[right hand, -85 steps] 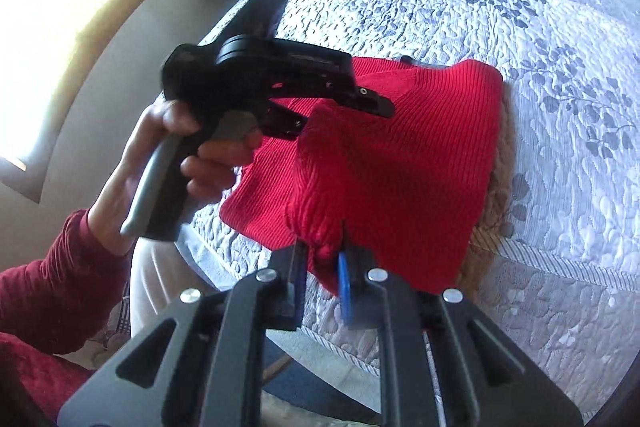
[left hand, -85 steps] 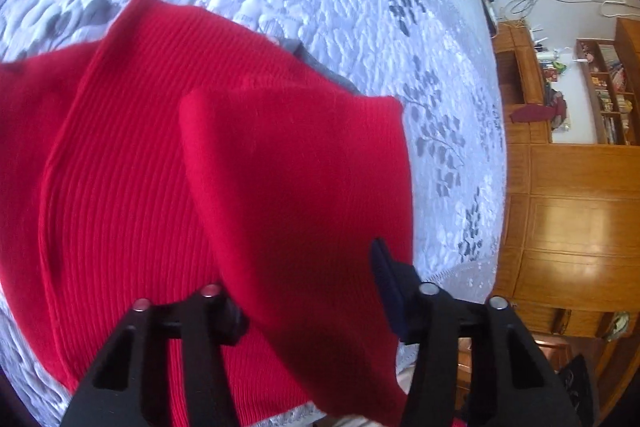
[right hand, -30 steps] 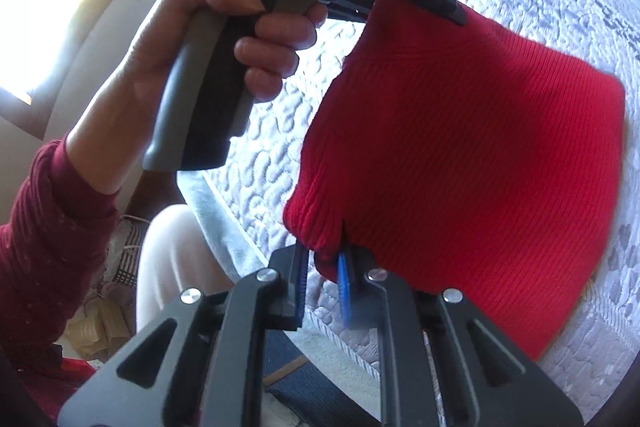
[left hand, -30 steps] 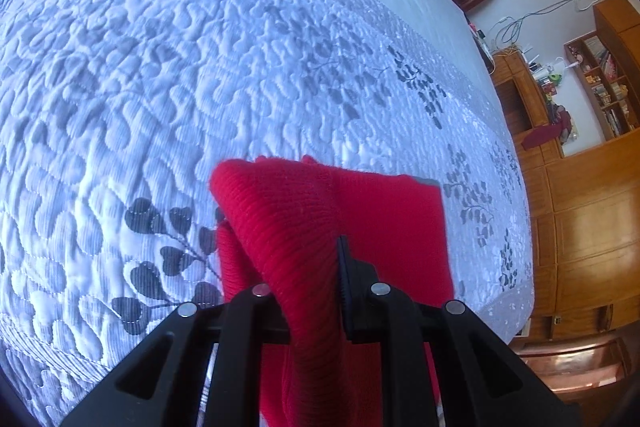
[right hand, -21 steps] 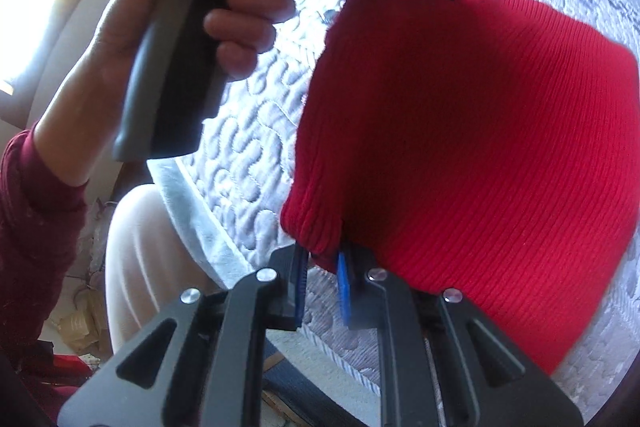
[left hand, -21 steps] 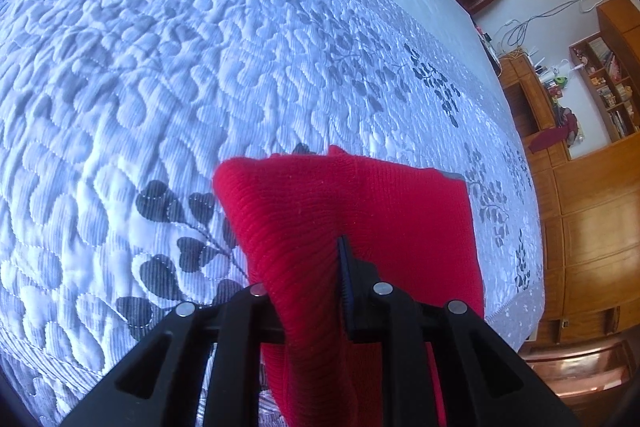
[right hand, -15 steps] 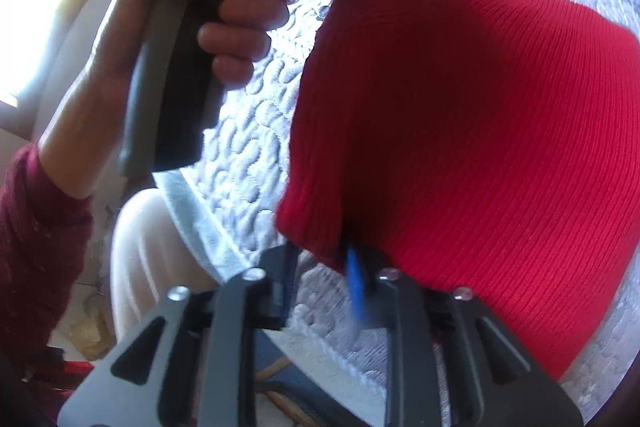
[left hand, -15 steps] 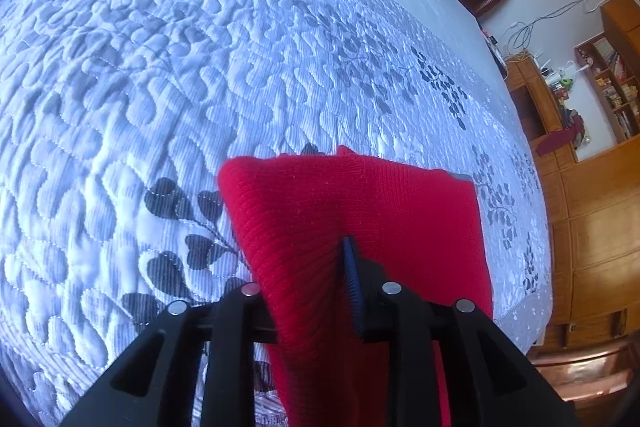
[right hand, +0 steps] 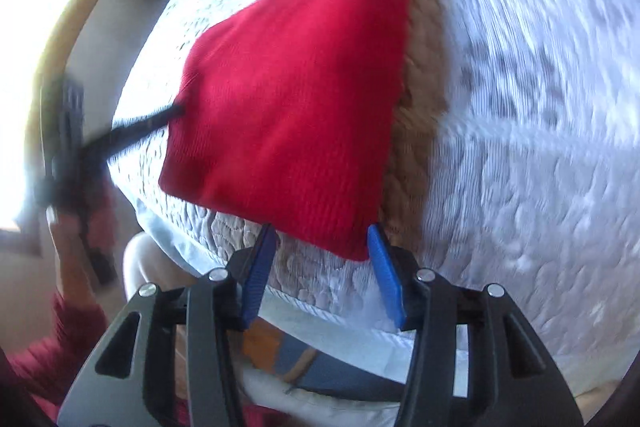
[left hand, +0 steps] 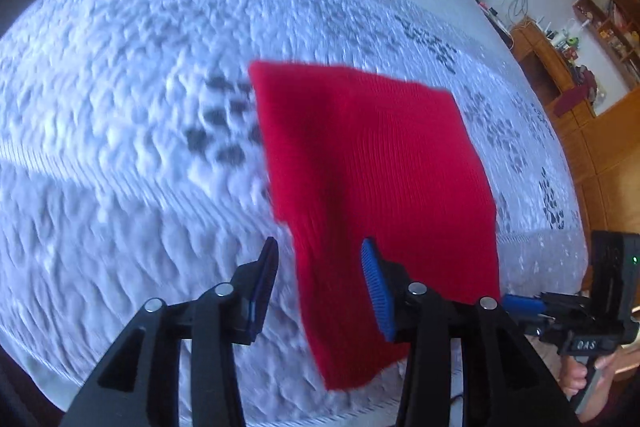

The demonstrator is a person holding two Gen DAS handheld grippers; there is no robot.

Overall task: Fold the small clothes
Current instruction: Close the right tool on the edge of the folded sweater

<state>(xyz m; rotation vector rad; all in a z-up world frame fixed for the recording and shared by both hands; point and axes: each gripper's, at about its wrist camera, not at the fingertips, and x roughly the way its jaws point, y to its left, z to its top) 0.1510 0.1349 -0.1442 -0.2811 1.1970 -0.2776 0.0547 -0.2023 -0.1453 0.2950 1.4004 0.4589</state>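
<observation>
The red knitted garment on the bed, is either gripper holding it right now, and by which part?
Neither. Both the left gripper and right gripper have just been opening; their pads stand clear of the red garment, which lies folded on the quilt.

Both tools are black plastic with triangular cut-outs in their arms and silver round screws at the joints. The left gripper (left hand: 320,291) and the right gripper (right hand: 322,273) carry ribbed blue pads (left hand: 376,291) on their fingers. The right tool's body bears small white lettering and a green light. The person wears a dark red sleeve (right hand: 52,355).
</observation>
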